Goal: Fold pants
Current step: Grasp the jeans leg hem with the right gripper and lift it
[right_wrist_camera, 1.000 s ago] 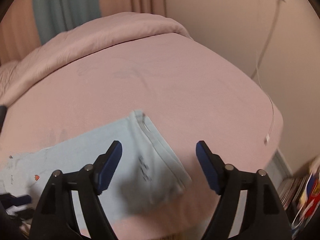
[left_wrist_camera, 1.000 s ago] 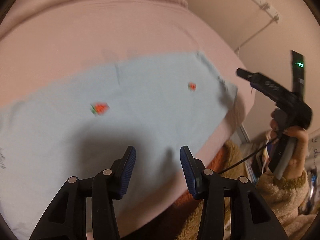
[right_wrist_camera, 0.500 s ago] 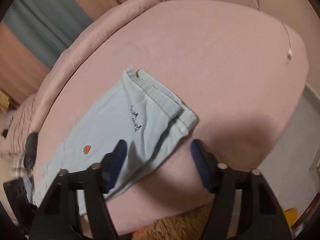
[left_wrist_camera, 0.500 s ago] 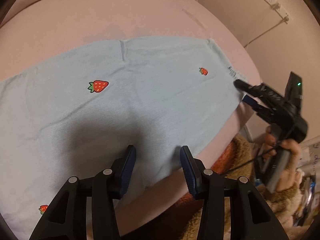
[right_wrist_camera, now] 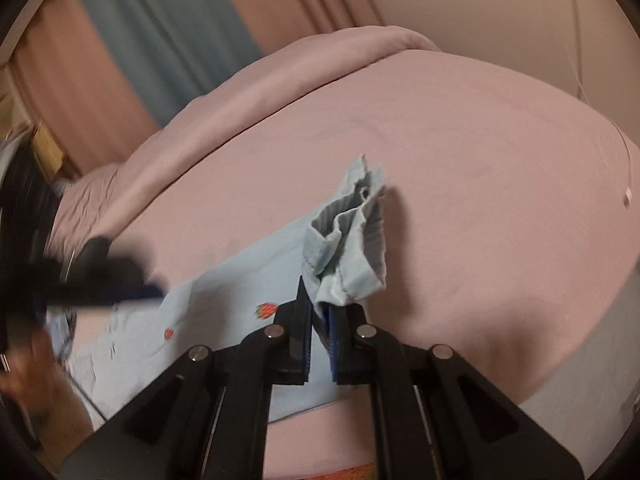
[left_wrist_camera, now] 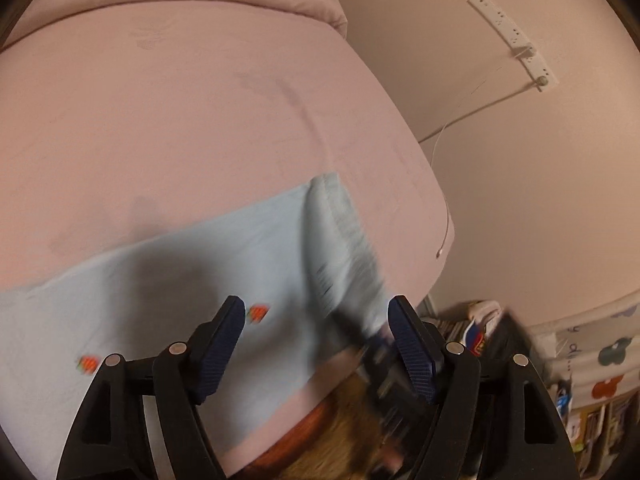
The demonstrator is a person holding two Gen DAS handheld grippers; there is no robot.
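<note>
Light blue pants (left_wrist_camera: pixel 168 280) with small strawberry prints lie flat on the pink bed (left_wrist_camera: pixel 180 112). In the right wrist view my right gripper (right_wrist_camera: pixel 320 316) is closing, its pads pressing on a corner of the ribbed waistband (right_wrist_camera: pixel 352 232), which stands up bunched above the rest of the pants (right_wrist_camera: pixel 224 280). My left gripper (left_wrist_camera: pixel 316 312) hovers over the pants near that waistband (left_wrist_camera: pixel 340 232). Its jaws are opening wide, with no cloth pinched between them. The right gripper shows in the left wrist view only as a dark blur (left_wrist_camera: pixel 376 356). The left gripper is a dark blur (right_wrist_camera: pixel 120 288) in the right wrist view.
A folded pink duvet (right_wrist_camera: pixel 280 76) lies across the far end of the bed. A white power strip (left_wrist_camera: pixel 516 40) and cable (left_wrist_camera: pixel 440 148) hang on the wall to the right. Cluttered shelves (left_wrist_camera: pixel 592 420) stand at lower right, curtains (right_wrist_camera: pixel 160 32) behind the bed, and a fluffy brown sleeve (left_wrist_camera: pixel 340 448) below.
My right gripper has shut on the waistband corner and lifted it into a bunch. My left gripper has swung right along the pants towards the waistband, and its jaws have spread wider.
</note>
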